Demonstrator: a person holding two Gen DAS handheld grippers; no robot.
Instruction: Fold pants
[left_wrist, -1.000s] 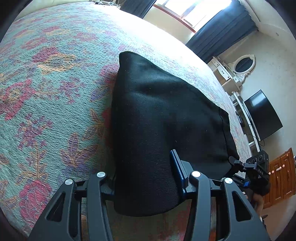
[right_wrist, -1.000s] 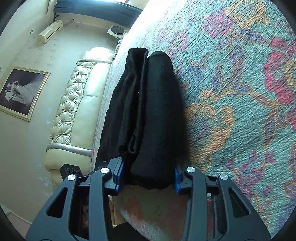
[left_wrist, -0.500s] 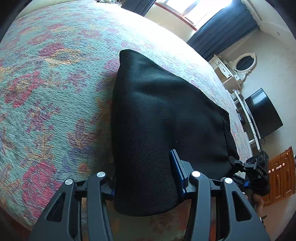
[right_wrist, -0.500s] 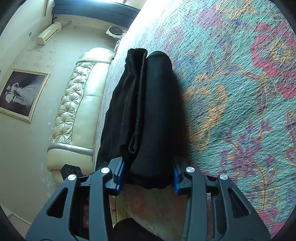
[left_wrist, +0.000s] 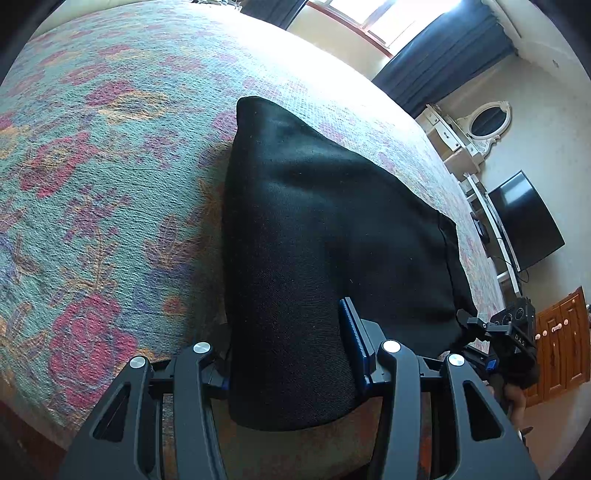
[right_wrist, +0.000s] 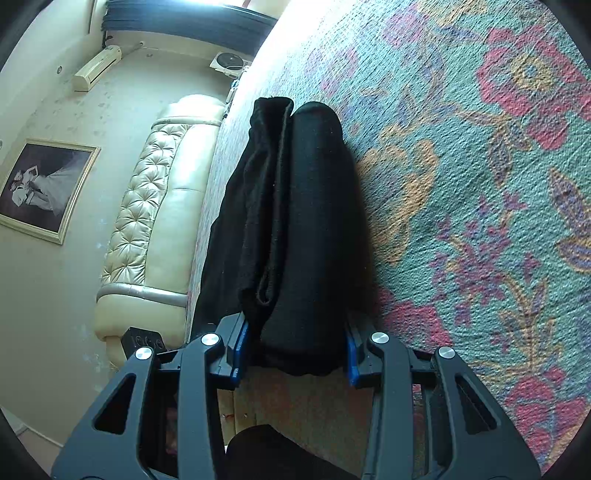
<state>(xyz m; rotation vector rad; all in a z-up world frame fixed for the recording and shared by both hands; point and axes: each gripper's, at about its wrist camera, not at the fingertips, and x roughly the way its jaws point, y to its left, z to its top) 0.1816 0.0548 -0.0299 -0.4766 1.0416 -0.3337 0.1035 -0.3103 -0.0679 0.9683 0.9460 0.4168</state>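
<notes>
Black pants (left_wrist: 325, 229) lie folded into a thick bundle on a floral bedspread (left_wrist: 92, 192). My left gripper (left_wrist: 288, 354) is shut on the bundle's near left corner, its blue pads pressing the fabric from both sides. In the right wrist view the same pants (right_wrist: 295, 229) show stacked layers edge-on, and my right gripper (right_wrist: 295, 354) is shut on their near end. The right gripper also appears in the left wrist view (left_wrist: 506, 332) at the bundle's far right corner, with a hand below it.
The bedspread (right_wrist: 480, 184) stretches wide around the pants. A cream tufted headboard (right_wrist: 155, 221) and a framed picture (right_wrist: 40, 188) line one wall. A dresser with an oval mirror (left_wrist: 487, 122), a dark television (left_wrist: 528, 221) and wooden doors (left_wrist: 561, 343) stand past the bed's edge.
The floral pattern has slid under both grippers, so the bundle has shifted slightly across the bedspread. Both grips on the pants are unchanged.
</notes>
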